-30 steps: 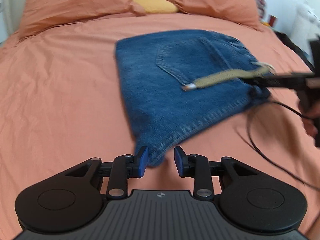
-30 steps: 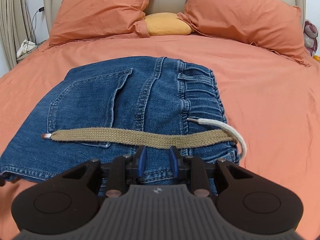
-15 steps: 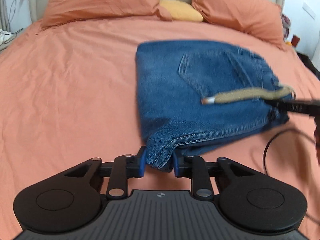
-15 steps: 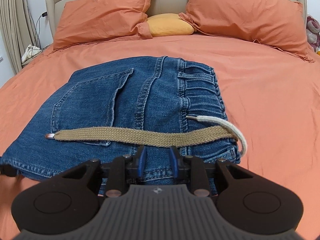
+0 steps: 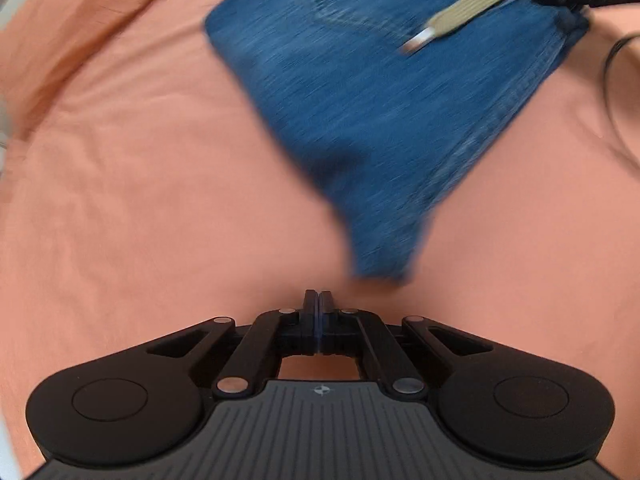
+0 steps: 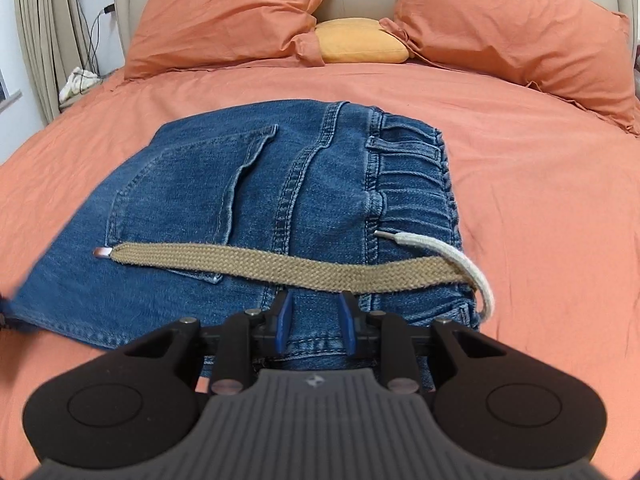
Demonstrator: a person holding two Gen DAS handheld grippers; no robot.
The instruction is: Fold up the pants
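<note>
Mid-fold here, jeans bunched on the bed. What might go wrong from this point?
1. The left hand-held gripper is shut on nothing, with the jeans corner lying just ahead of it; that side may sag or unfold.
2. The right hand-held gripper straddles the near denim edge; whether it grips is unclear, so a pull might slip.
3. The tan strap and white drawstring lie loose on top and could snag or get trapped in the next fold.

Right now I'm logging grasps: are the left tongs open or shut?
Shut. The left tongs have both fingers pressed together with no gap, and nothing between them; the jeans corner lies just ahead, free.
</note>
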